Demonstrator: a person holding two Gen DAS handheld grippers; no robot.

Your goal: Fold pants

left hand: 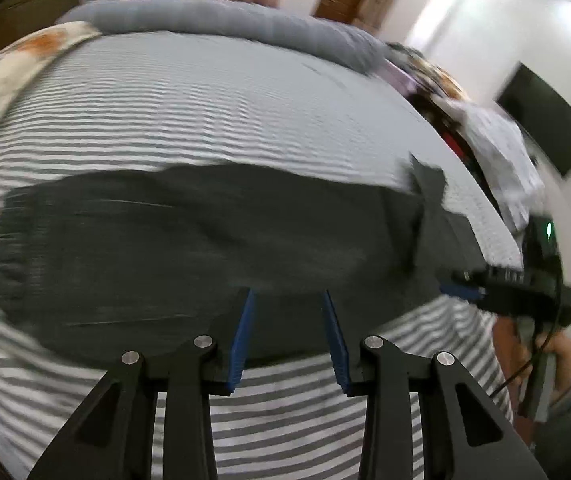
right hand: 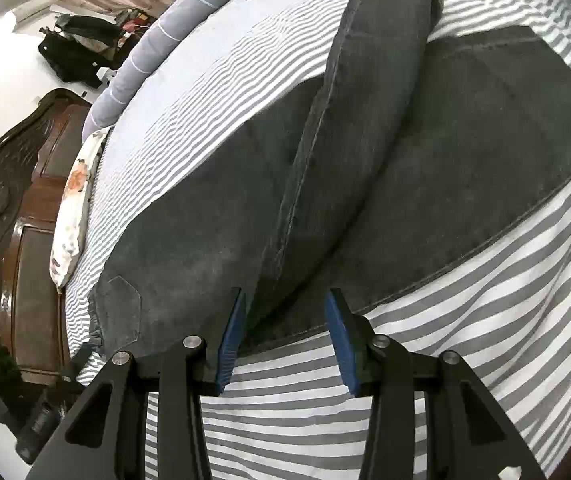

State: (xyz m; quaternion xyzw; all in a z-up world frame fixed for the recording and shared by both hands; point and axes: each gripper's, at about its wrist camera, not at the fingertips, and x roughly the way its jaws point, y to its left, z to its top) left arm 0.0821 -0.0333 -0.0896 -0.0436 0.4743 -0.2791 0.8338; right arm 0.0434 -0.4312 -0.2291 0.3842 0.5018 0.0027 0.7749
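Both claws released: left gripper [left hand: 288,336] and right gripper [right hand: 281,336] each hover with jaws apart at the near edge of the dark pants [right hand: 425,168] on the striped sheet [right hand: 465,320]. One leg lies rumpled ahead of the right claw. Pinch both layers at the hem, lift evenly, keep the sheet out.

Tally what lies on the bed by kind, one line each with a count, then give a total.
Pants: 1, dark grey, spread on the striped sheet
Pillows: 1, floral, at the headboard end
Blankets: 1, grey-blue, rolled along the far edge
Total: 3

The heap of clothes beyond the bed's edge is too blurred to count.
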